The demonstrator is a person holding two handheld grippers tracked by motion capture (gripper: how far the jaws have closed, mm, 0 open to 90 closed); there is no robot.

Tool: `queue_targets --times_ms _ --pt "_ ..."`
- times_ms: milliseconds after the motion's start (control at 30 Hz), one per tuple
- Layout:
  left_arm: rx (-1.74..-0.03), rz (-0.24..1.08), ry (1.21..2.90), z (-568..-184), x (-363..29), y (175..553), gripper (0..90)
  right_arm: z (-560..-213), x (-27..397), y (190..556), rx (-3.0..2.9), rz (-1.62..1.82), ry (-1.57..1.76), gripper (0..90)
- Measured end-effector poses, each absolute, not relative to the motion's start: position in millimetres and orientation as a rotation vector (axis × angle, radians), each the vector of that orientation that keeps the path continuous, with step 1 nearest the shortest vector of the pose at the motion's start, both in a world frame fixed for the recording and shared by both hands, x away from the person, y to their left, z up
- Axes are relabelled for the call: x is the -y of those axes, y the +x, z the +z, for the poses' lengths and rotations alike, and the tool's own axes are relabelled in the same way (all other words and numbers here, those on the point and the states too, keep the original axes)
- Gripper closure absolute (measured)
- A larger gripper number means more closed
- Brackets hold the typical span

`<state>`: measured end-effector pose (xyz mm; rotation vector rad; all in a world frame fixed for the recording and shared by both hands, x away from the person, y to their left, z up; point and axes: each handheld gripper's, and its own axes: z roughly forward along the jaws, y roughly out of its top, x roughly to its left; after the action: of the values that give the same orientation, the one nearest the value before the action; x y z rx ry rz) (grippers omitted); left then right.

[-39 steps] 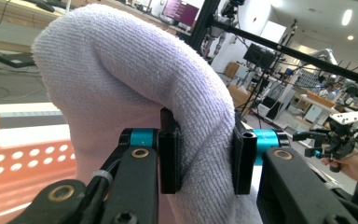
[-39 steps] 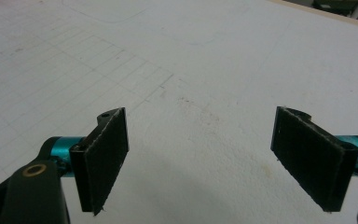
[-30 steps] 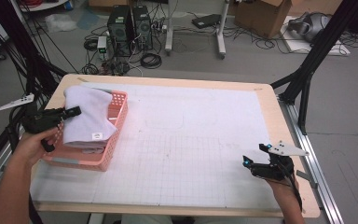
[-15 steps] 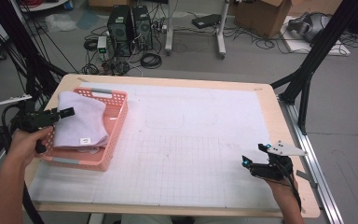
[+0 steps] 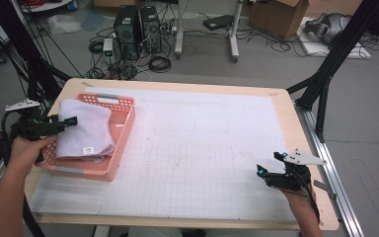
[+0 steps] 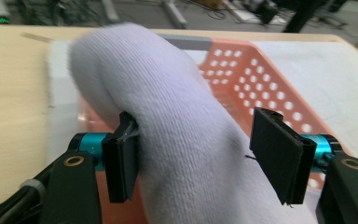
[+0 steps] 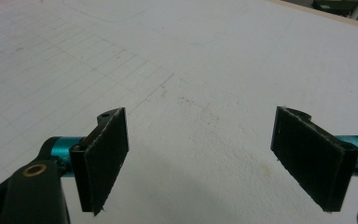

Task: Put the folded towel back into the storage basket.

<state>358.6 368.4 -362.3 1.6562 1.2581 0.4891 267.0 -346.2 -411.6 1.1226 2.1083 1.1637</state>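
Resting on the table (image 5: 187, 148), the pink basket (image 5: 121, 143) cradles a folded lavender towel (image 5: 86, 131): soft, light and floppy, probably best pinched at a thick folded edge. The left hand-held gripper (image 6: 193, 149) has just been opening, the towel loose between its jaws; the right hand-held gripper (image 7: 214, 158) gapes empty.

The folded lavender towel (image 5: 85, 132) lies in the pink perforated basket (image 5: 121, 143) — its rounded fold bulges between the left gripper's fingers (image 6: 123, 158), touching one pad, clear of the other.
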Motion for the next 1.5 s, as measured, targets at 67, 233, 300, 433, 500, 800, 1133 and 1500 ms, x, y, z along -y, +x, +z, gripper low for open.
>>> queue_targets --times_ms 67,233,300,433,500,800,1133,1500 --pt "-1.278 0.533 1.657 -359.0 -371.0 357.1 34.0 -411.7 345.7 267.2 -2.111 1.161 1.115 17.8" --pt "-1.286 0.656 1.595 -347.4 -378.3 348.6 33.9 -411.6 346.0 267.0 -2.109 1.164 1.124 17.8" --pt "-1.25 0.626 1.606 -343.9 -374.4 346.2 34.4 -411.7 346.3 267.0 -2.11 1.165 1.127 17.8" --pt "-1.263 0.558 1.712 -354.3 -359.4 351.8 36.0 -411.6 345.1 267.6 -2.111 1.162 1.119 17.8" --pt "-1.287 0.547 1.746 -361.8 -352.1 355.5 36.8 -411.3 345.0 267.3 -2.112 1.162 1.114 17.8" --pt "-1.428 0.601 1.901 -378.3 -325.5 374.4 36.3 -411.6 346.7 266.8 -2.108 1.165 1.122 17.8" --pt "-1.51 0.501 1.924 -402.7 -313.6 393.2 31.6 -412.6 347.7 266.7 -2.112 1.163 1.133 17.8" --pt "-1.4 0.439 1.889 -409.5 -302.2 399.2 33.0 -413.5 344.4 267.9 -2.123 1.161 1.122 17.9"
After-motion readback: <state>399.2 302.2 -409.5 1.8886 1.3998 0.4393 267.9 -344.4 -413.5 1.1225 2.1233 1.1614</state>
